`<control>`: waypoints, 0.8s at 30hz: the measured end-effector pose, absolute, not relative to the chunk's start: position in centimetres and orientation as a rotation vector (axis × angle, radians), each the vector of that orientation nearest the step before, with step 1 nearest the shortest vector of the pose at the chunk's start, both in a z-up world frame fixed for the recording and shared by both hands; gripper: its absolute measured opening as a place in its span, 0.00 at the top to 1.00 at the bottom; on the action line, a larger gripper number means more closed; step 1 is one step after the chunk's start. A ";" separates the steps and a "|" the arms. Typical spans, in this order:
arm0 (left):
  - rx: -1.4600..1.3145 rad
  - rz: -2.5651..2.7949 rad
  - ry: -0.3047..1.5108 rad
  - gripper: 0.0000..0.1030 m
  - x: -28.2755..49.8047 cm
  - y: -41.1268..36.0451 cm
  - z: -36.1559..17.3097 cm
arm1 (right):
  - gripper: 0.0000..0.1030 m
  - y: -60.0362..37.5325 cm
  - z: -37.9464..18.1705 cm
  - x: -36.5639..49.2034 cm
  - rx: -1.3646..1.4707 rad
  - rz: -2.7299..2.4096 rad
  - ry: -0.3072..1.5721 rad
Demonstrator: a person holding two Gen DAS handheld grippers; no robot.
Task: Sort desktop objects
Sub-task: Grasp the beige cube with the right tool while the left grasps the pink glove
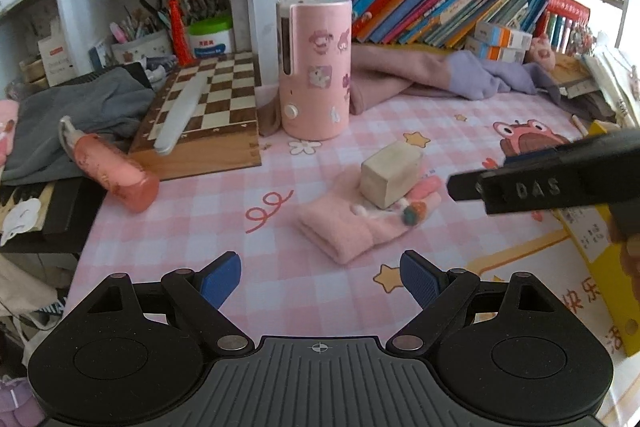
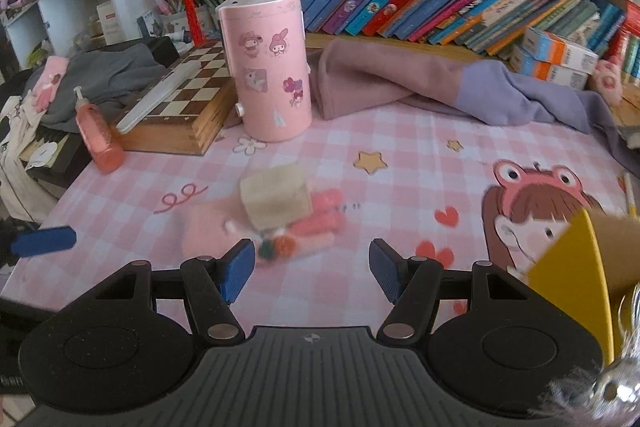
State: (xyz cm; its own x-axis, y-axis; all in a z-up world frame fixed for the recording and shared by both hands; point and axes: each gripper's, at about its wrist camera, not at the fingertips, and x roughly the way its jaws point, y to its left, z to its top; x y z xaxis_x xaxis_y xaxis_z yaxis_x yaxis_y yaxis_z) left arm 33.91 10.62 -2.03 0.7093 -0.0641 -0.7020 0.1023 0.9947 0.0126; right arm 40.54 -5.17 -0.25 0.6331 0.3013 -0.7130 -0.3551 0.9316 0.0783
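Note:
A cream block [image 1: 390,173] [image 2: 276,201] rests on a pink glove [image 1: 360,223] [image 2: 260,231] in the middle of the pink checked desk mat [image 1: 240,227] [image 2: 400,187]. My left gripper [image 1: 320,277] hangs open just short of the glove, nothing between its blue pads. My right gripper [image 2: 312,273] is open too, empty, with the glove just ahead and left of it. In the left wrist view its black body [image 1: 540,183] reaches in from the right, near the block. A blue fingertip of the left gripper [image 2: 44,241] shows at the left edge of the right wrist view.
A tall pink cylinder with stickers [image 1: 316,67] [image 2: 270,67] stands behind the glove. A chessboard box [image 1: 204,119] [image 2: 176,107], a lying pink bottle [image 1: 112,171] [image 2: 98,135], folded clothes [image 1: 440,79] [image 2: 440,87] and leaning books [image 1: 420,3] line the back. A yellow box [image 1: 600,227] [image 2: 576,275] sits at the right.

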 end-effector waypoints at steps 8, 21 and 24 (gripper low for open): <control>0.060 -0.089 0.809 0.13 37.0 10.0 -3.5 | 0.41 -3.6 -1.2 44.9 -0.108 0.437 0.816; 0.080 -0.094 0.850 0.13 39.1 9.3 -4.8 | 0.39 -0.5 -3.0 48.4 -0.135 0.572 0.868; 0.078 -0.091 0.854 0.13 39.3 9.2 -4.9 | 0.37 -0.1 -3.0 48.4 -0.133 0.603 0.879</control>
State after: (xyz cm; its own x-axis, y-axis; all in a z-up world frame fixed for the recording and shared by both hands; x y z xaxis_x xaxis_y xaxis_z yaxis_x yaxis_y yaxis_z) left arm 39.25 9.24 -4.88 0.6532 -0.0491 -0.7556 0.1116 0.9932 0.0319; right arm 48.37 -0.15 -2.96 0.4846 0.4405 -0.7557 -0.5465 0.8270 0.1316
